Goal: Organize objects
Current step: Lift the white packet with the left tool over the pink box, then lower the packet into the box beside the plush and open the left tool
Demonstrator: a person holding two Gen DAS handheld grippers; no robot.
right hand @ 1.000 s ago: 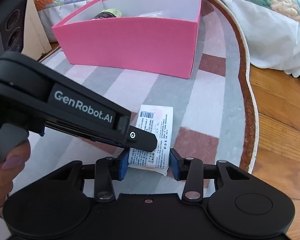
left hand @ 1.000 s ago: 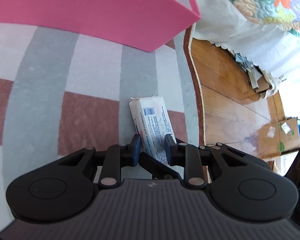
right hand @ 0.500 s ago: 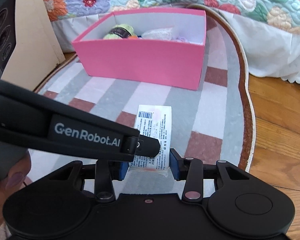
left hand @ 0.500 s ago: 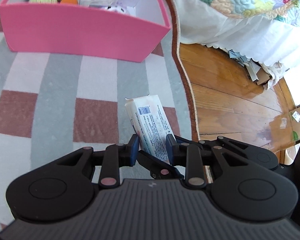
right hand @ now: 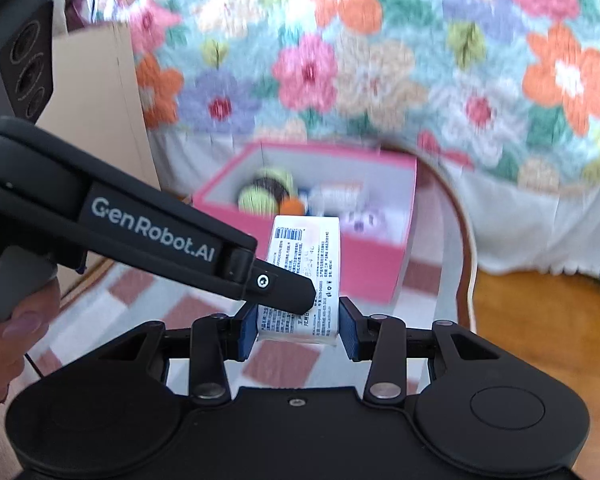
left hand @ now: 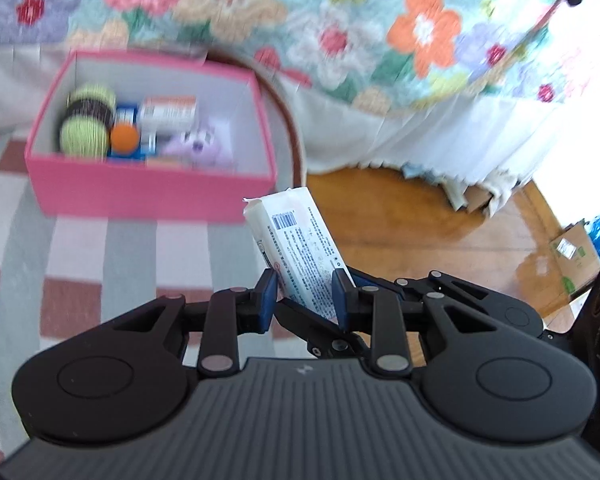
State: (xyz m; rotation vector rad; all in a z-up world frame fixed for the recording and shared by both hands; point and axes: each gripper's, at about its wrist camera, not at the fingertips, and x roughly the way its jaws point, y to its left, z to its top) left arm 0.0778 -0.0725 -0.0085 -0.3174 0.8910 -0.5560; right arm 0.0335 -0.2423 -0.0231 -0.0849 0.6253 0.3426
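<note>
Above the striped rug [left hand: 80, 240], both the left gripper [left hand: 305, 294] and right gripper [right hand: 298, 330] pinched the white packet [left hand: 296, 248], its long axis pointing toward the pink box [left hand: 148, 192].

White packet [left hand: 300, 252] clamped in left hand-held gripper [left hand: 305, 295], pink box [left hand: 152, 196] beyond.

Two fisheye views, each looking forward from just behind its own gripper's fingers, low over a striped rug [left hand: 80, 248]. Both face the open pink box [left hand: 152, 196] and floral quilt [right hand: 340, 60] — the left-hand view nearer the box, the right-hand view further back.
</note>
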